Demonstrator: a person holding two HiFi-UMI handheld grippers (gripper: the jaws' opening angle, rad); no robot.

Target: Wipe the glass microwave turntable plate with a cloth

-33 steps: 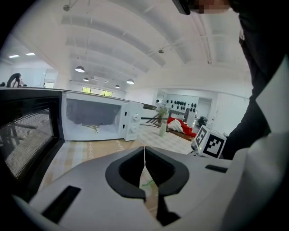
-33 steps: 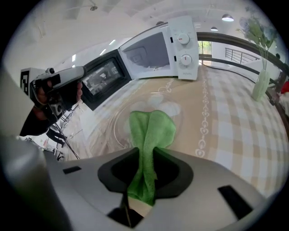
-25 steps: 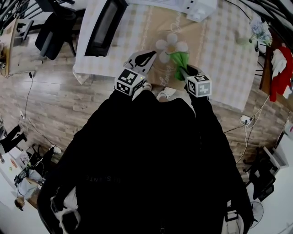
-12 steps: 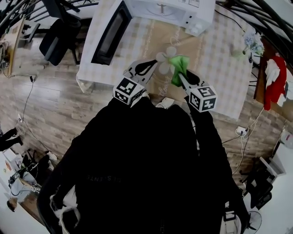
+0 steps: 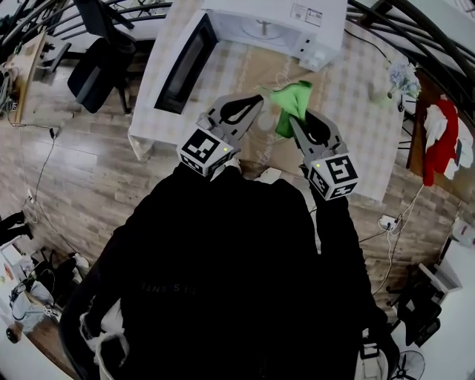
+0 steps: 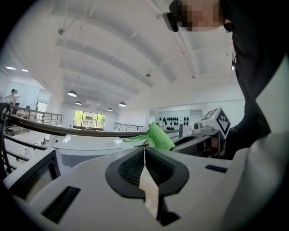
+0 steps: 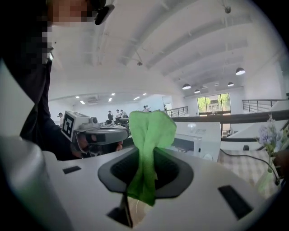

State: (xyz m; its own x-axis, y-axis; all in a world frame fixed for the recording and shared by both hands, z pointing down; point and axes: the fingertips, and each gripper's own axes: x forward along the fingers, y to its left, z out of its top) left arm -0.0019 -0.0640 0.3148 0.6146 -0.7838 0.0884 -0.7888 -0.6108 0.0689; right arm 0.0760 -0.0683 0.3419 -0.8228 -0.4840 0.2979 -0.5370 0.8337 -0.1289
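Observation:
My right gripper (image 5: 294,120) is shut on a green cloth (image 5: 291,104), which sticks up from its jaws (image 7: 150,128) above the table. Beside it, my left gripper (image 5: 259,99) is shut with nothing between its jaws. Both are held up in front of a white microwave (image 5: 276,21) whose door (image 5: 184,65) stands open to the left. A round plate (image 5: 262,28), apparently the glass turntable, shows inside the cavity. In the left gripper view the cloth (image 6: 158,136) appears just beyond the closed jaws.
The microwave stands at the far side of a checked tablecloth table (image 5: 360,111) with a beige runner. A small vase of flowers (image 5: 401,74) stands at the table's right. An office chair (image 5: 100,63) stands left and a red garment (image 5: 439,141) hangs right.
Both grippers have risen and moved forward toward the microwave, the cloth going with the right one. The open microwave and its inside have come more into the head view.

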